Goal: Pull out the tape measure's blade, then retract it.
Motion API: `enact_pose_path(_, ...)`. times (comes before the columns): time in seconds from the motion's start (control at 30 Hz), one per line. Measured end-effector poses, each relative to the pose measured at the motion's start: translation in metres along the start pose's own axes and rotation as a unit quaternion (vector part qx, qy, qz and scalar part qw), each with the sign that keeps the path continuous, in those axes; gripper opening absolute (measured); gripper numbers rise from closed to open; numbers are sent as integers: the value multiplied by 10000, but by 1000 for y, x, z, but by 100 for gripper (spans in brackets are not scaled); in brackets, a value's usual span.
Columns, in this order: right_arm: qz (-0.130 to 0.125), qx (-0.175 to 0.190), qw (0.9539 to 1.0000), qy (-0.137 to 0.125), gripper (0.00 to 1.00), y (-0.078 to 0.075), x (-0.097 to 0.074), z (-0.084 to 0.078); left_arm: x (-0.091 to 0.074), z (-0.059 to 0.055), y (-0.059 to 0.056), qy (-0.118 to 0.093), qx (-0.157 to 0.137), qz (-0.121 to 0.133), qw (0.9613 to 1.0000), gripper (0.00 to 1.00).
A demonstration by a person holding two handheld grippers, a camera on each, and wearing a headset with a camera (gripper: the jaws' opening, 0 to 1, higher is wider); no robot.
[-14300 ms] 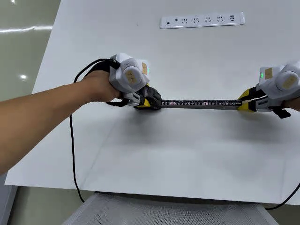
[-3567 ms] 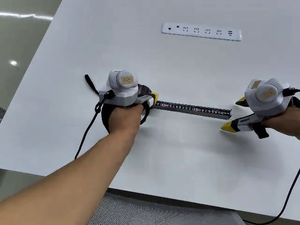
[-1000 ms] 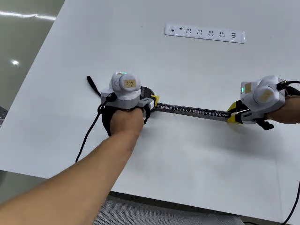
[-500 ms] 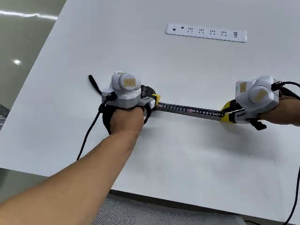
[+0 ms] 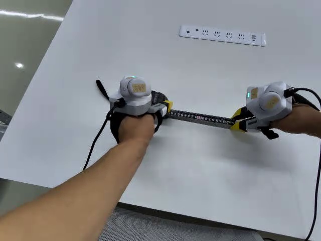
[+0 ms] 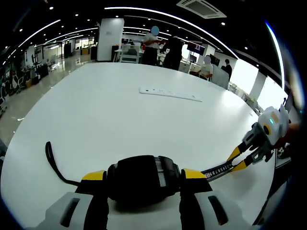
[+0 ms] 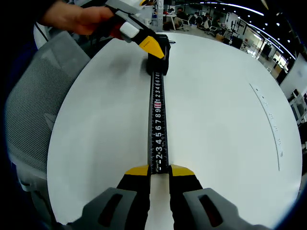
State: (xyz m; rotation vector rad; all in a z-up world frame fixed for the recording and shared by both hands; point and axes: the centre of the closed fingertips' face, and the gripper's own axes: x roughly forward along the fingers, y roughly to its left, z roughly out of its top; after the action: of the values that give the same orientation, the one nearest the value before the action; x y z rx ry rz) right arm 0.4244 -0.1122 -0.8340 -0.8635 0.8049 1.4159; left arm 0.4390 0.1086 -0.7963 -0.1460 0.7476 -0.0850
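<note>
Nearer the tape measure's case [image 6: 143, 178] than a moment ago, my right gripper [image 5: 234, 123] at three o'clock pinches its jaws shut on the tip of the blade [image 7: 158, 120], which I judge springy and slick, while my left gripper [image 5: 161, 107] clamps the hard case at nine o'clock.

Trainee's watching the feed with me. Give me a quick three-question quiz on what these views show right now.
1. True or false: the right gripper has its jaws shut on the end of the blade.
2. What does the left gripper hold? A) the tape measure case B) the blade's tip C) nothing
3. Fill in: beyond the blade, at the far side of the table, lies a white ____.
Key: 1 true; 2 A; 3 power strip.
</note>
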Motion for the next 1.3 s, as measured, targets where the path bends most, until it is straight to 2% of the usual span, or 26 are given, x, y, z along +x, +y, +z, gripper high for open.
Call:
enact_pose_path(0.3,-3,24,10000,-25,10,0,3,3,-1,0,0,-31,-39,-52,10000,55)
enact_pose_path(0.6,9,-8,9999,-165,10,3,15,23,-1,-1,0,-27,-30,-91,10000,55)
enact_pose_path(1.3,-1,-63,9997,-233,10,1,21,36,-1,1,0,-35,-81,-135,9999,55)
